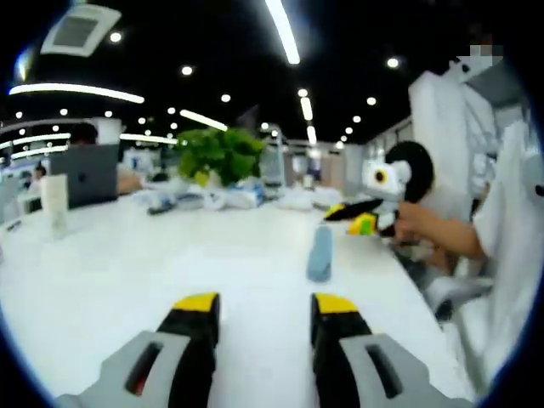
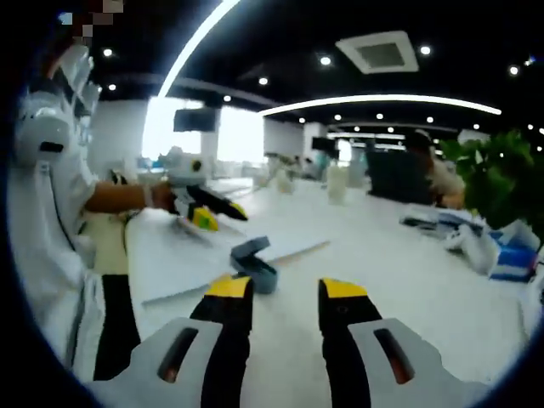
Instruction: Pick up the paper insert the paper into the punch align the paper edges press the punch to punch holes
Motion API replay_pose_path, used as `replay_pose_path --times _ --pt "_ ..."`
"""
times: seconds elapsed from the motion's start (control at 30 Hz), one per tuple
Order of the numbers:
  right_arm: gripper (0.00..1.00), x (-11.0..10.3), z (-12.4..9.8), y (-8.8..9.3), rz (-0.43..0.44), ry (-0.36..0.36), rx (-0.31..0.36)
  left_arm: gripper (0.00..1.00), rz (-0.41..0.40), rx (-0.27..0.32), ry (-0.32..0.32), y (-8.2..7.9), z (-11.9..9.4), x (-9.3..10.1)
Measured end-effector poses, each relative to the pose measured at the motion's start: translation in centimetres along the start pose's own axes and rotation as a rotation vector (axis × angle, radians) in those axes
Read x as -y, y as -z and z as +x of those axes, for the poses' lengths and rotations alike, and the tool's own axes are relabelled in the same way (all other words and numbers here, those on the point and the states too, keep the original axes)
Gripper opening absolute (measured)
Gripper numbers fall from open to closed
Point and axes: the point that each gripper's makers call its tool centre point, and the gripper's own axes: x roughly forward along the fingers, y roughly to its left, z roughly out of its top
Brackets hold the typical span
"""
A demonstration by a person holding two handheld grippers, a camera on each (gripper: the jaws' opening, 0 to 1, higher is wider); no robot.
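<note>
A blue-grey hole punch [image 1: 320,252] lies on the white table [image 1: 127,272], a little ahead and to the right of my left gripper [image 1: 266,304], which is open with nothing between its yellow-tipped jaws. In the right gripper view the punch [image 2: 253,264] sits just beyond my right gripper [image 2: 286,289], also open and holding nothing. A white sheet of paper [image 2: 174,255] lies flat to the left of the punch and reaches under or against it. The right gripper [image 1: 364,219] is held by a hand at the table's right side. The left gripper [image 2: 204,211] hovers over the paper's far part.
A person in white [image 1: 501,212] stands at the table's edge. At the far end are a green plant [image 1: 219,155], a laptop [image 1: 85,174] with someone behind it, a white cup [image 1: 55,200] and scattered packets [image 2: 501,251].
</note>
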Motion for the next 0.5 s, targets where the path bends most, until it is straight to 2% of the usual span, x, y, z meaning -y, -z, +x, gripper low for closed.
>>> replay_pose_path --times 0.1,0.23,0.3,0.5 --pt "0.38 -0.5 0.8 0.2 -0.015 -0.078 -0.021 0.41 0.008 -0.008 -0.025 0.5 0.0 -0.5" --pt "0.37 -0.5 2.0 1.1 -0.056 -0.136 -0.080 0.36 0.027 -0.039 -0.042 1.0 0.7 -0.9" --pt "0.37 -0.9 2.5 1.2 -0.070 -0.172 -0.083 0.36 0.030 -0.054 -0.043 1.4 1.0 -0.8" --pt "0.35 -1.5 4.0 1.1 -0.095 -0.277 -0.083 0.36 0.023 -0.046 -0.034 1.5 1.2 -1.2"
